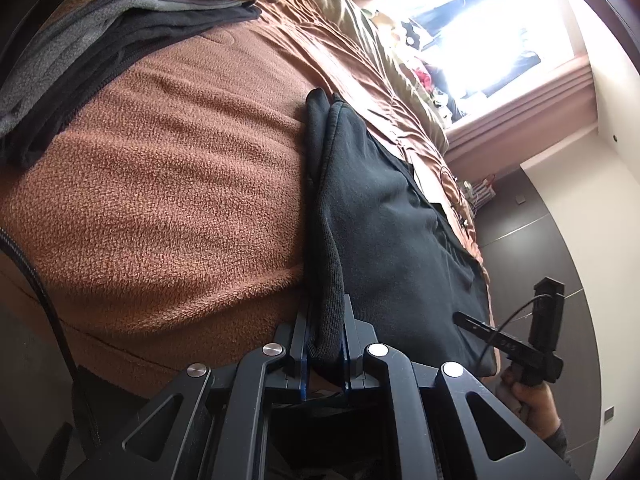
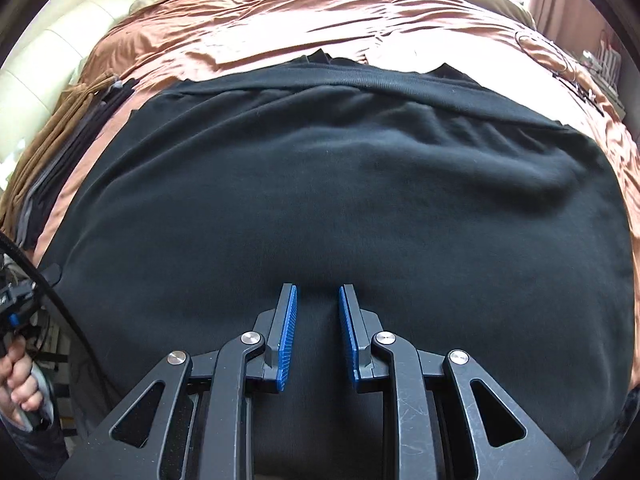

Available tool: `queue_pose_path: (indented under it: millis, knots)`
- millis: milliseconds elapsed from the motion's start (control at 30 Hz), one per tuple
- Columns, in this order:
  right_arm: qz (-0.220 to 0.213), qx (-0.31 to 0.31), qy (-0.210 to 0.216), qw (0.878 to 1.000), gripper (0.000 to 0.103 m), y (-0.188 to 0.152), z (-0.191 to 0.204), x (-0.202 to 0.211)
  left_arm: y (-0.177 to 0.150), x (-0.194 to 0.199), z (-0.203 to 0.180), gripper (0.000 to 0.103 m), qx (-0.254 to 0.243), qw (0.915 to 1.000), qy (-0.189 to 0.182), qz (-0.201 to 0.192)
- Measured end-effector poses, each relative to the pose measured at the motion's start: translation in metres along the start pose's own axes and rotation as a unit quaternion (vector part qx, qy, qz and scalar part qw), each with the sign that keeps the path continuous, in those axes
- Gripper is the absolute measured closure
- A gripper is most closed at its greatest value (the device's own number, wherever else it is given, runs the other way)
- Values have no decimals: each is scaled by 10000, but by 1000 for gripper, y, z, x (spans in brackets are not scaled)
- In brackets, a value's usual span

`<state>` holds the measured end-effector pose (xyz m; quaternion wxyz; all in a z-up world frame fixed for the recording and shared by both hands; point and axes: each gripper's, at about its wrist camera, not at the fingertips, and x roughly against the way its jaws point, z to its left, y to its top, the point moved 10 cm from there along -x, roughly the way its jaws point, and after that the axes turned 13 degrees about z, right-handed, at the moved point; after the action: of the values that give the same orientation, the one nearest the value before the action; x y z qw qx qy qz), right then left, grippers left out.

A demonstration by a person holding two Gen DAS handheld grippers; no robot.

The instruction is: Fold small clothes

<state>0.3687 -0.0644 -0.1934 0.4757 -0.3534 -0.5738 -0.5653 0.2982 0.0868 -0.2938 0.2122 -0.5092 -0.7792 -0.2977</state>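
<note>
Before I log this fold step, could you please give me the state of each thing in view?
Black garment: spread on the bed, one edge lifted.
Left gripper: shut on the garment's ribbed edge.
Right gripper: open, empty, over the garment.
Folded clothes: stacked.

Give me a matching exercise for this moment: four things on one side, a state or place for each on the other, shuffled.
1. left gripper
2. right gripper
3. black garment
4. stack of folded clothes

A. spread flat on the bed
B. jaws apart, nothing between them
C. lying at the bed's far edge
D. clamped on a ribbed hem

Pairs: 1-D, 2-B, 3-A, 4-C
</note>
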Motion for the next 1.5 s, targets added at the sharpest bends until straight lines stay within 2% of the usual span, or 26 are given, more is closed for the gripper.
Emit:
queue_pose_path:
  millis: [367,667,1067,1233,1500]
  knots:
    - [-40,-489,-93,9988,84,54,-18,-23,-4,2,3,91,97,9999,-110,-69]
    - [137,-394,-276,9987,84,104,-18,-48,-7,4,5,91,209,9992,-353,-34]
    - [187,-334,-333,9987,84,150,-27,-69,-8,5,4,91,176,9991,-378,-72]
    - [323,-242,-383,9985,84,148,-26,-63,-8,5,6,91,175,9990,-402,-84]
    - [380,-82,-136,9992,84,104,-13,-32,-9,7,7,91,218,9990,-388,-97]
